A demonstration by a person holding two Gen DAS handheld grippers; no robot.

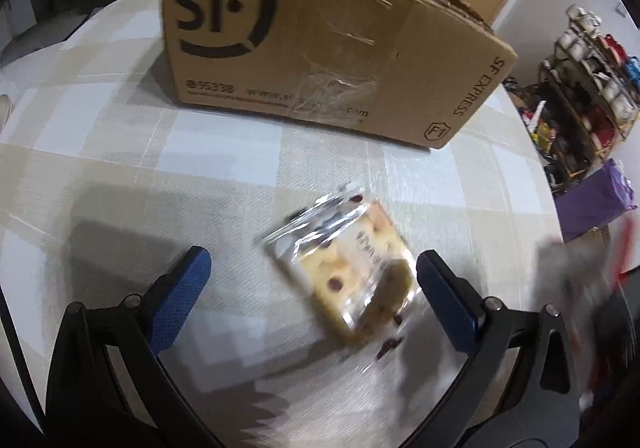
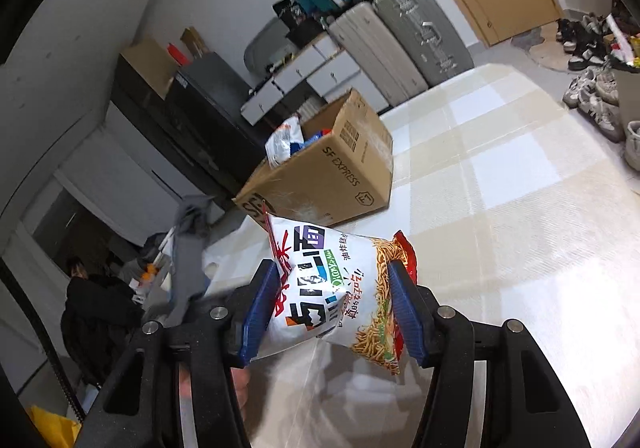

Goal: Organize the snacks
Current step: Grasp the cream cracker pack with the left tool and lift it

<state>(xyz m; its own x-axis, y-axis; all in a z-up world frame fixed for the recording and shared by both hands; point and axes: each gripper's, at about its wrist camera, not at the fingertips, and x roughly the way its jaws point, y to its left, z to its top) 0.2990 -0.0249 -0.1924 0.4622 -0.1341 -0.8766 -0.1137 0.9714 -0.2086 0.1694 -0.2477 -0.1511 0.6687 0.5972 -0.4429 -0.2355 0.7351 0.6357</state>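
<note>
A clear packet of pale biscuits with dark dots (image 1: 352,268) lies flat on the checked tablecloth, between the blue pads of my left gripper (image 1: 312,268), which stands open and apart from it. Behind it sits a brown SF Express cardboard box (image 1: 320,47) with snack bags showing over its rim. In the right wrist view my right gripper (image 2: 332,284) is shut on a white and red noodle snack bag (image 2: 336,288), held up above the table. The same box (image 2: 332,171) stands beyond it, open, with a white snack bag (image 2: 284,139) inside.
The round table (image 2: 500,207) has a beige and white checked cloth. Suitcases (image 2: 400,35), drawers and a black cabinet (image 2: 192,107) stand past the box. Shoes (image 2: 600,103) lie on the floor at the right. A cluttered rack (image 1: 588,87) stands off the table's right side.
</note>
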